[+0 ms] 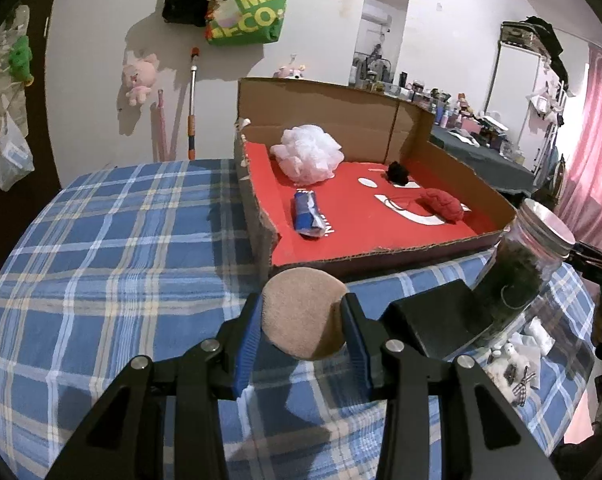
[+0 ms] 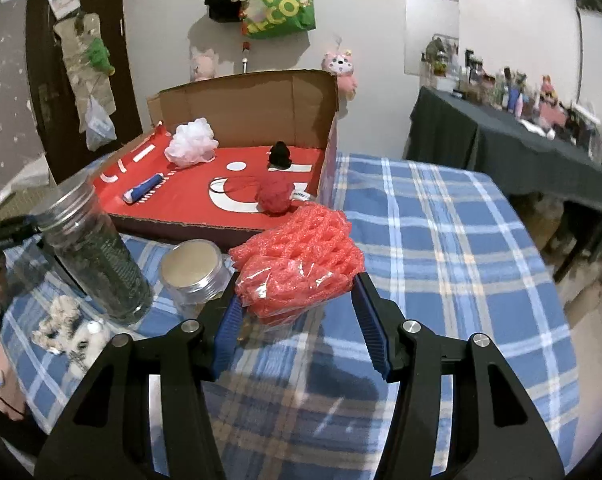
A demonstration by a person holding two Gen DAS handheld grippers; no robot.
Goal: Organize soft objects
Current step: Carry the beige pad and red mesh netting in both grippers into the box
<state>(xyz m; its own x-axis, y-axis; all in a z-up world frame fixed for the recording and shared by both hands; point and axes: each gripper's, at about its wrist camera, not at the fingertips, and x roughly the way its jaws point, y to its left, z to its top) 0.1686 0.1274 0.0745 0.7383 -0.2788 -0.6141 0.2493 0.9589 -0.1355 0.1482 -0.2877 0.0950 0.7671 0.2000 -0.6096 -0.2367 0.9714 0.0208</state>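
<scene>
A tan round sponge (image 1: 305, 312) is pinched in the left gripper (image 1: 303, 320), red foam netting (image 2: 297, 264) in the right gripper (image 2: 297, 300), both carried above the table's near edge; light, squashy, best gripped mid-body.

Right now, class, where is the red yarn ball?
The red yarn ball lies inside the box, near its front right corner, right of the blue wrapper.

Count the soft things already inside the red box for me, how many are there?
4. A white puff near the back left of the box, a black fuzzy one at the back, a red ball at the front, a blue-and-white wrapped one on the left. Nothing seems hidden.
</scene>
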